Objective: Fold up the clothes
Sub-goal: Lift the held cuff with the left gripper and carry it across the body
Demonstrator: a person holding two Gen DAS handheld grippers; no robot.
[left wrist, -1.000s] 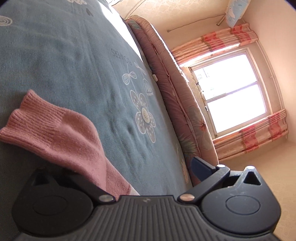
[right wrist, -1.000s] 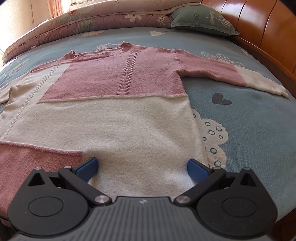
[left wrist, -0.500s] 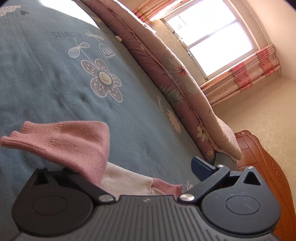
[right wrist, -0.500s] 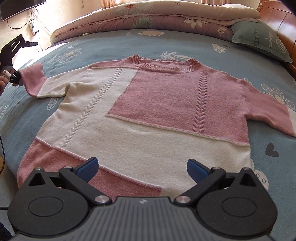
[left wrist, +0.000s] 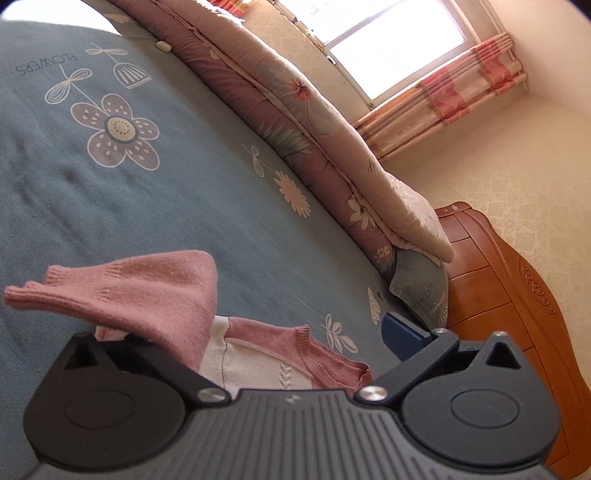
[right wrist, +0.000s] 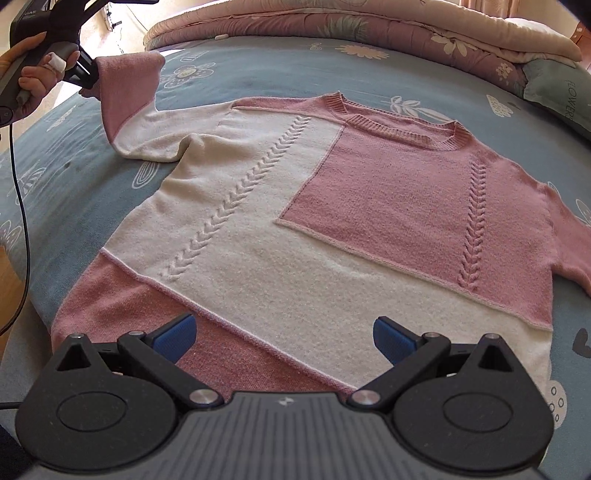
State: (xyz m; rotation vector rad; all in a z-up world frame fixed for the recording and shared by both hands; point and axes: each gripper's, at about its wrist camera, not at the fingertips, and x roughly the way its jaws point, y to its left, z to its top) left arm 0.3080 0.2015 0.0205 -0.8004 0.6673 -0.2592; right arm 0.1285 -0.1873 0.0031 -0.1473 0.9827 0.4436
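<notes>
Right gripper point(right wrist: 282, 338) hovers low over the sweater point(right wrist: 295, 236) hem, jaws spread wide, holding nothing. The sweater lies flat, face up on the blue bedspread point(right wrist: 280, 70). Farther off, the left gripper point(right wrist: 86, 79) pinches the pink cuff point(right wrist: 129, 79), lifted off the bed. To fold cleanly, carry that sleeve across the chest and lay it flat, without dragging the body.

Bright daylight pours from the window point(left wrist: 391, 40) at 1 o'clock in the left wrist view, its panes blown out to white. Glare also whitens the bed point(left wrist: 55, 11) at 11 o'clock. Both views are sharp at centre, with strong fisheye bending and dark corners. Shadows are soft and faint.
</notes>
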